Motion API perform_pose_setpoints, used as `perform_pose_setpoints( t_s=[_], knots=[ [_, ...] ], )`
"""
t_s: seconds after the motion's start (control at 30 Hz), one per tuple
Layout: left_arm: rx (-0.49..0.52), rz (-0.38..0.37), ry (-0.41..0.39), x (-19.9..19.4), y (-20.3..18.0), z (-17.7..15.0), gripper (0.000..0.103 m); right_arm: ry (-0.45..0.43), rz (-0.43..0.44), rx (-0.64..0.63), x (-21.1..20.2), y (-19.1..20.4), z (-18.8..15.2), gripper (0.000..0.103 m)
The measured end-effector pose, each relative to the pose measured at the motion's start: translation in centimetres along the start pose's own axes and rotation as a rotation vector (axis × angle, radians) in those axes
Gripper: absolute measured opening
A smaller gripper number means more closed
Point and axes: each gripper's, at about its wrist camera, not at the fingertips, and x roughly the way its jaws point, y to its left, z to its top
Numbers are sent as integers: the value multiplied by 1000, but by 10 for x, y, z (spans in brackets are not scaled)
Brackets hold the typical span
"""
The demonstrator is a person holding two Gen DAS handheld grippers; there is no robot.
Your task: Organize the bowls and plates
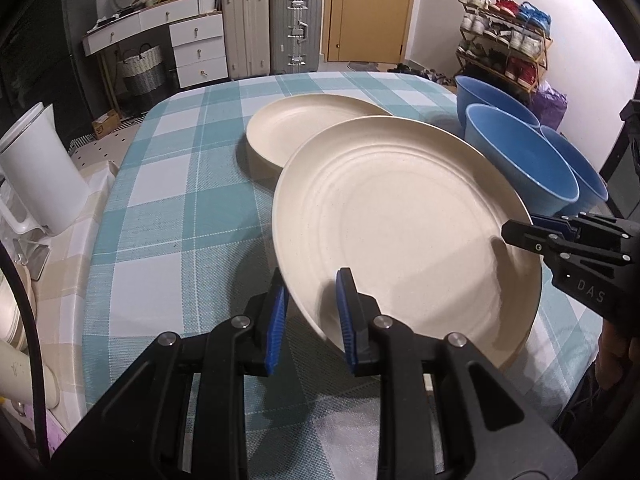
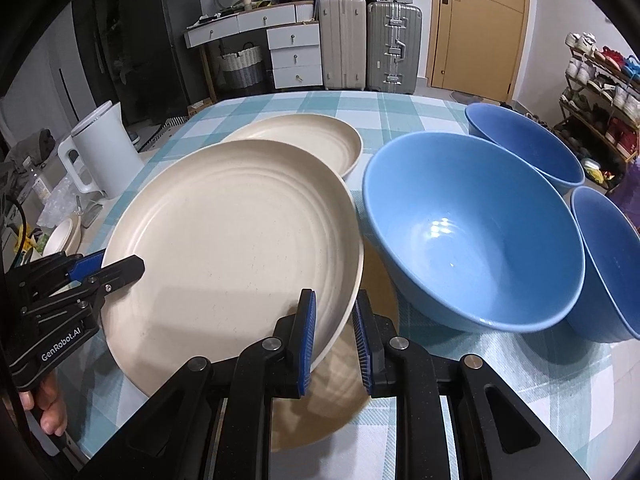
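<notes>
A large cream plate [image 1: 400, 216] is held tilted above the checked tablecloth, its rim between the pads of both grippers. My left gripper [image 1: 310, 320] straddles its near left rim; my right gripper [image 2: 334, 340] straddles its right rim. The same plate [image 2: 224, 240] fills the left of the right wrist view, casting a shadow below. A second cream plate [image 1: 304, 128] lies flat behind it on the table, also in the right wrist view [image 2: 304, 136]. Three blue bowls stand to the right: a near one [image 2: 472, 236], a far one [image 2: 524, 140] and one at the edge [image 2: 608, 264].
A white kettle [image 1: 36, 172] stands left of the table on a side surface. The table's far edge [image 1: 320, 76] faces suitcases, drawers and a door. A shoe rack [image 1: 504, 44] is at the right. Small dishes [image 2: 64, 236] lie off the table's left side.
</notes>
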Motion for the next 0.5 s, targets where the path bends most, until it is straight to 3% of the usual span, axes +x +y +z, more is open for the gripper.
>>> perform_pose_setpoints(
  t_s=[0.5],
  knots=[
    [76,15,53,17,-14,-5,23,35,-28,-4,2,-7,-19,21]
  ],
)
